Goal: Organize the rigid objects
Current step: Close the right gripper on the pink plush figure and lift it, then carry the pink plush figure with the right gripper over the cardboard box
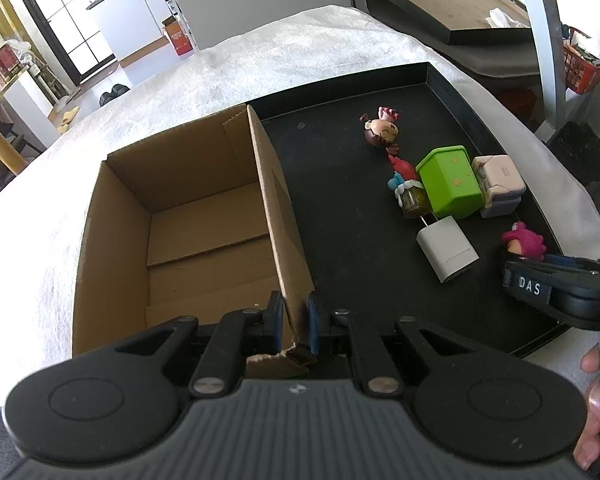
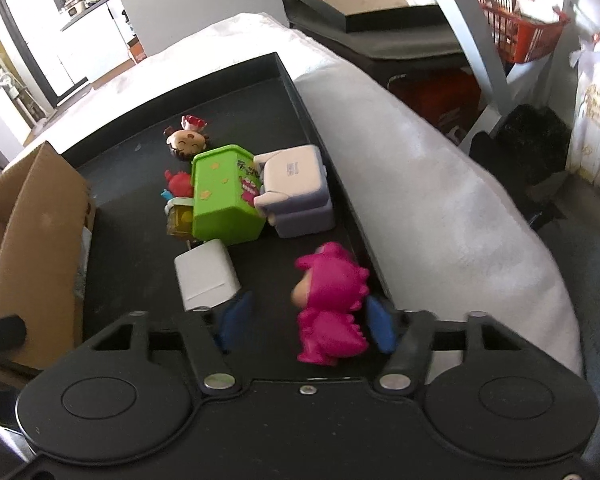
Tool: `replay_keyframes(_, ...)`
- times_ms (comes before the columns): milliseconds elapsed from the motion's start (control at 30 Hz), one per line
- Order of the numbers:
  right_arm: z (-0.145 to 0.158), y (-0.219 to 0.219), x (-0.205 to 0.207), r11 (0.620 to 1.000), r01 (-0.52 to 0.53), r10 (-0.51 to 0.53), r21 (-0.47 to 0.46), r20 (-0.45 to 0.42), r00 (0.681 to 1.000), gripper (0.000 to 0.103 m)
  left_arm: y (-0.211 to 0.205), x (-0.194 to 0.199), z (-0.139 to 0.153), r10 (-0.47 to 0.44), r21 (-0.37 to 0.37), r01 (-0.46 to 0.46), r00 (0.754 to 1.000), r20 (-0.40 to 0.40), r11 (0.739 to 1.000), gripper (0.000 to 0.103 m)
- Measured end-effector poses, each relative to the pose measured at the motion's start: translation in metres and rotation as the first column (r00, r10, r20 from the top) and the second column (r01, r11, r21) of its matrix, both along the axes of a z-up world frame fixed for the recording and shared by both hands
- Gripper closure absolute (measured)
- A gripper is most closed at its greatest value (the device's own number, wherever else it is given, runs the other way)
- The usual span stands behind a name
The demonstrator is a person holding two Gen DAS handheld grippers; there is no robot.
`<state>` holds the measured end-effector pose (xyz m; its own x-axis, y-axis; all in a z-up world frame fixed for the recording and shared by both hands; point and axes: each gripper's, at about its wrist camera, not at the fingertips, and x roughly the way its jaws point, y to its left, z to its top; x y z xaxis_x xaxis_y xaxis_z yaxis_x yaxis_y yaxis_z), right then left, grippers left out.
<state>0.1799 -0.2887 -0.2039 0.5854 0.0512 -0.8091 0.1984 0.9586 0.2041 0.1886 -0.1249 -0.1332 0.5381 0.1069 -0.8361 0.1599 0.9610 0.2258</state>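
My left gripper (image 1: 295, 320) is shut on the near right wall of an open, empty cardboard box (image 1: 180, 220). To the box's right lies a black tray (image 1: 340, 240) of small toys. A pink dinosaur-suit figure (image 2: 332, 296) stands at the tray's near right, between the blue pads of my right gripper (image 2: 306, 324). The right pad (image 2: 380, 328) sits close behind the figure, while the left pad stands well apart, so the jaws are open. A white charger block (image 2: 204, 276) lies just left of the gripper.
Further back on the tray are a green box (image 2: 224, 196), a grey-white blocky toy (image 2: 296, 192), a small jar (image 2: 178, 218), a red figure (image 2: 179, 184) and a big-headed doll (image 2: 188, 144). White cloth (image 2: 420, 184) covers the table; its edge drops off to the right.
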Motion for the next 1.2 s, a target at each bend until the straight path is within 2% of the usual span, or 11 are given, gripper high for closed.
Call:
replay_keyframes(333, 0.022, 0.004, -0.01, 0.996, -0.056, 0.06, -0.072, 0.05, 0.997, 0.065, -0.002, -0.002, 0.004, -0.009, 0.044, 0.009, 1.0, -0.002, 0.999, 0.089)
replay_keyframes(467, 0.034, 0.01, -0.014, 0.993, -0.08, 0.085, -0.083, 0.071, 0.994, 0.065, 0.004, -0.004, 0.011, -0.006, 0.027, 0.006, 1.0, -0.008, 1.0, 0.085)
replay_keyframes(733, 0.063, 0.023, -0.02, 0.989, -0.113, 0.123, -0.097, 0.108, 0.986, 0.065, 0.025, -0.011, 0.029, 0.023, -0.004, -0.023, 1.0, 0.018, 1.0, 0.062)
replay_keyframes(1200, 0.103, 0.046, -0.021, 0.981, -0.159, 0.175, -0.113, 0.142, 0.974, 0.064, 0.077, -0.017, 0.056, 0.114, -0.03, -0.112, 0.992, 0.063, 0.993, 0.054)
